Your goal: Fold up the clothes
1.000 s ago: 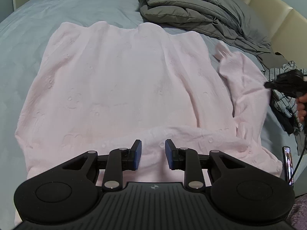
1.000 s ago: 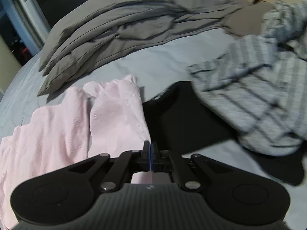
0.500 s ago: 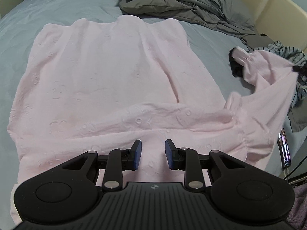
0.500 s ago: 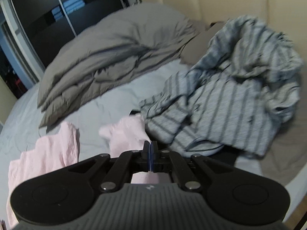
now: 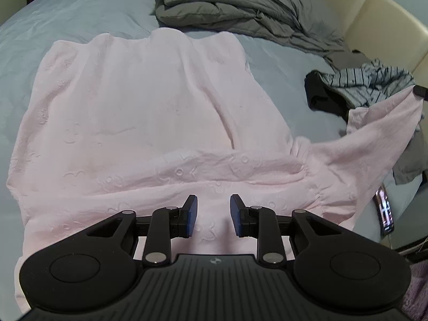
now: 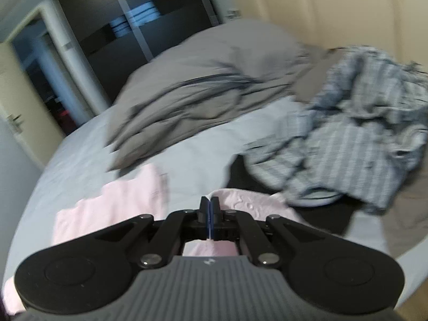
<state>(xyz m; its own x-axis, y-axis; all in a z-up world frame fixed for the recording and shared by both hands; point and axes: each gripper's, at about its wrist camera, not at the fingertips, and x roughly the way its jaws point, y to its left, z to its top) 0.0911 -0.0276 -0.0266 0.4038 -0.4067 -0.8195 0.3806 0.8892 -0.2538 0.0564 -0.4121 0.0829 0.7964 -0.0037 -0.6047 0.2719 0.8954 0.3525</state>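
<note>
A pale pink embossed top lies spread flat on the blue-grey bed sheet. My left gripper hovers over its near hem, open, with cloth showing below the gap between the blue pads. The top's right sleeve is pulled up and out to the right, stretched taut. My right gripper is shut on that sleeve, and pink cloth hangs under its pads. In the left wrist view the right gripper's tip shows at the far right edge, holding the sleeve's end.
A bunched grey duvet lies at the bed's far end. A striped shirt on a black garment is piled at the right by the cream headboard. A lit phone rests at the bed's right edge.
The right gripper rose and swung out to the right with the sleeve, which unfolded from a crumpled heap into a taut stretch. The left gripper drifted a little and stayed open.
</note>
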